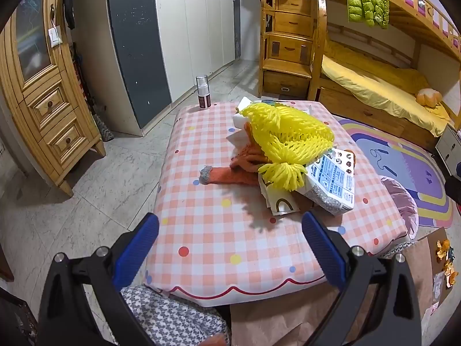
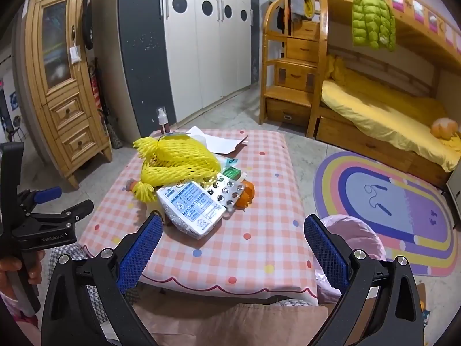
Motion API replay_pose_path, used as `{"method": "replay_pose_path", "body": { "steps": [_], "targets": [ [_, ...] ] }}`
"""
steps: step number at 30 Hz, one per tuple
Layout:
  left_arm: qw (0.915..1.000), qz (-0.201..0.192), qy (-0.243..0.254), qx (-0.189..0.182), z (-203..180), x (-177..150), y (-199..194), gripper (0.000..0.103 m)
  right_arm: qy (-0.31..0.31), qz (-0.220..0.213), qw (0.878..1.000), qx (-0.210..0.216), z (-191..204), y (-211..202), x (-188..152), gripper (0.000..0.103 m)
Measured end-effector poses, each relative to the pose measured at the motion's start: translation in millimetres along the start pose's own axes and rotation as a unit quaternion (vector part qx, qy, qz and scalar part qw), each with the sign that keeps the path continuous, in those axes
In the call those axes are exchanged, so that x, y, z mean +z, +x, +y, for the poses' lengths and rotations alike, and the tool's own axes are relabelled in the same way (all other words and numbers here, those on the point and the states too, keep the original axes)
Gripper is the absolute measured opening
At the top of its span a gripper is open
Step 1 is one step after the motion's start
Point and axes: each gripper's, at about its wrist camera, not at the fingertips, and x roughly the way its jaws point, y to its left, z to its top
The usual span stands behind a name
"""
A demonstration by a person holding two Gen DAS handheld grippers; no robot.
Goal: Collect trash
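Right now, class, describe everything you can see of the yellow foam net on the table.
The yellow foam net is a soft, stretchy-looking mesh sleeve of open diamond cells, bunched into a tassel at each end. It lies slack and domed on top of the pile in the middle of the checked tablecloth, draped over an orange cloth item and papers, its near end touching the white printed packet. No fingers touch it.

Trash pile point(image 2: 190, 181) sits mid-table point(image 2: 259, 248), spray bottle point(image 1: 202, 92) behind it (far corner), bunk bed point(image 2: 383, 109) off right.
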Motion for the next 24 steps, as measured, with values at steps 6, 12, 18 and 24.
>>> {"method": "replay_pose_path", "body": {
  "steps": [6, 12, 18, 24],
  "targets": [
    [1.0000, 0.002, -0.001, 0.001, 0.3, -0.6, 3.0, 0.096, 0.000, 0.000, 1.000, 0.000, 1.1, 0.6, -1.0, 0.097],
    [1.0000, 0.005, -0.002, 0.002, 1.1, -2.0, 4.3, 0.096, -0.001, 0.000, 1.000, 0.000, 1.9, 1.0, -1.4, 0.097],
    [1.0000, 0.006, -0.003, 0.002, 1.8, -3.0, 5.3, 0.096, 0.000, 0.000, 1.000, 0.000, 2.3, 1.5, -0.7, 0.097],
    [1.0000, 0.005, -0.003, 0.002, 1.7, -3.0, 5.3, 0.096, 0.000, 0.000, 1.000, -0.001, 3.3, 1.5, -0.3, 0.097]
  ]
}}
